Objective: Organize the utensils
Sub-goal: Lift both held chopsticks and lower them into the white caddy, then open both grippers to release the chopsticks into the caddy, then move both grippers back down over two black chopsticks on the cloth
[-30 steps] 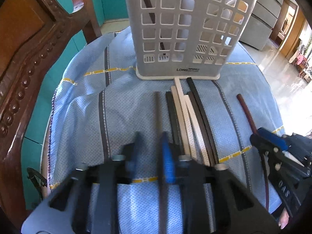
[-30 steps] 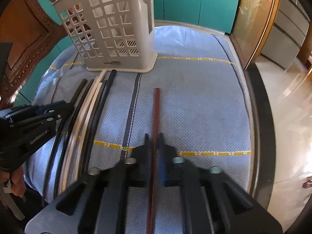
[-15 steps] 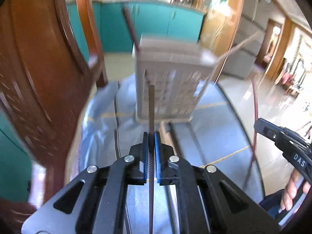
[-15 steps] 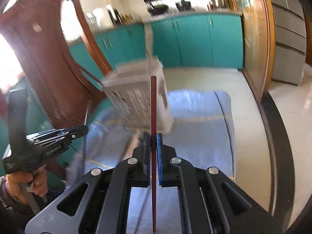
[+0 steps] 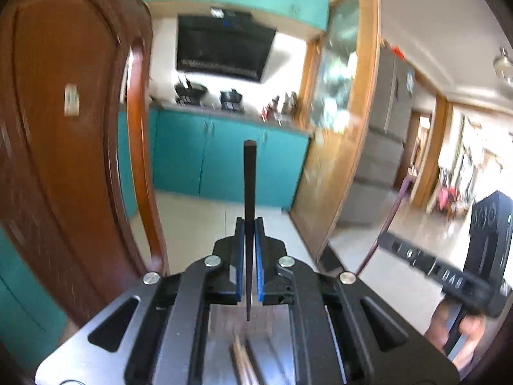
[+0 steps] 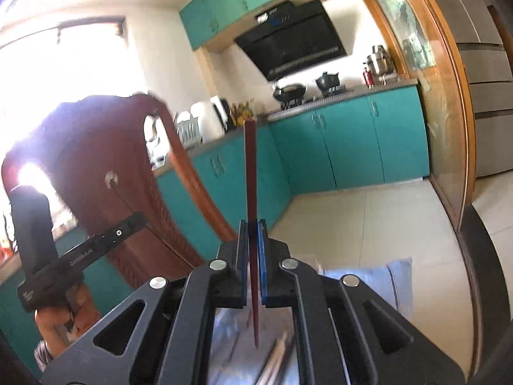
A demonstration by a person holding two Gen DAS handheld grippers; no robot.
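My left gripper (image 5: 249, 240) is shut on a black chopstick (image 5: 249, 186) that points up, thick end high. My right gripper (image 6: 252, 240) is shut on a reddish-brown chopstick (image 6: 250, 173), also held upright. Both are raised well above the table. The right gripper and its chopstick show in the left wrist view (image 5: 426, 266), and the left gripper shows in the right wrist view (image 6: 96, 243). More chopsticks lie blurred on the table under the left gripper (image 5: 247, 362) and under the right gripper (image 6: 275, 359). The white utensil basket is out of view.
A carved wooden chair back (image 5: 70, 147) stands close on the left, also in the right wrist view (image 6: 128, 211). A corner of the blue tablecloth (image 6: 384, 276) shows low. Teal kitchen cabinets (image 5: 224, 157) and a wooden door frame (image 5: 352, 147) lie beyond.
Both grippers have lifted their chopsticks off the table and tilted upward. The basket and tablecloth have dropped out of view, and the kitchen fills the frames.
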